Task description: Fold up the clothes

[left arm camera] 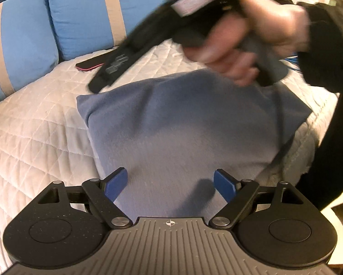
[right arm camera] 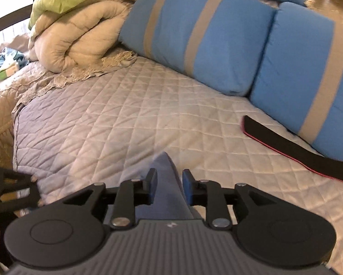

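Note:
A grey-blue garment [left arm camera: 183, 123] lies partly folded on the white quilted bed [left arm camera: 34, 126]. My left gripper [left arm camera: 170, 184] is open just above its near edge, with nothing between the fingers. The person's right hand [left arm camera: 251, 39] holds the right gripper body above the far right part of the garment, blurred. In the right wrist view my right gripper [right arm camera: 170, 184] is nearly closed on a pointed fold of the same garment [right arm camera: 165, 178] and holds it above the bed [right arm camera: 125, 114].
Two blue pillows with beige stripes [right arm camera: 228, 45] lean along the back of the bed, also in the left wrist view [left arm camera: 80, 16]. A flat black item with a pink edge [right arm camera: 297, 146] lies beside them. A rolled beige comforter [right arm camera: 80, 34] and green cloth sit far left.

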`<move>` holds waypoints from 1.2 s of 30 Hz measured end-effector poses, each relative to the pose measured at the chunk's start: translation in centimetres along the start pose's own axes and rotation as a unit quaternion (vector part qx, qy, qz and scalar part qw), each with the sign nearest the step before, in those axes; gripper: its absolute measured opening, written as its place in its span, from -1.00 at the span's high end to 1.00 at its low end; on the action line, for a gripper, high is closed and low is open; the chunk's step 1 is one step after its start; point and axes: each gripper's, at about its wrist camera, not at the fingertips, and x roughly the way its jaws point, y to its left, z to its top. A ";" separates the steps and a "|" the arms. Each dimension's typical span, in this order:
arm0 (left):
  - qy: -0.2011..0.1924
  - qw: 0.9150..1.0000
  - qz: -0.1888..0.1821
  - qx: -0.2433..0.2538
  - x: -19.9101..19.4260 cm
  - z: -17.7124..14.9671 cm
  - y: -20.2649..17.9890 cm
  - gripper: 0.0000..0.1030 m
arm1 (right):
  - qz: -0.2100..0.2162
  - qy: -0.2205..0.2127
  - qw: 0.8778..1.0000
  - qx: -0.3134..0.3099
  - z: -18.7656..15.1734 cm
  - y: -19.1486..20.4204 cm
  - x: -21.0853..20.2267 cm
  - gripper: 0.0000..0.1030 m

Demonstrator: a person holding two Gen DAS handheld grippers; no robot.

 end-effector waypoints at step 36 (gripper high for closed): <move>0.075 0.997 0.002 0.034 2.3 -1.8 -0.7 -0.99 | 0.025 0.014 0.974 0.225 1.1 -5.1 6.1 0.07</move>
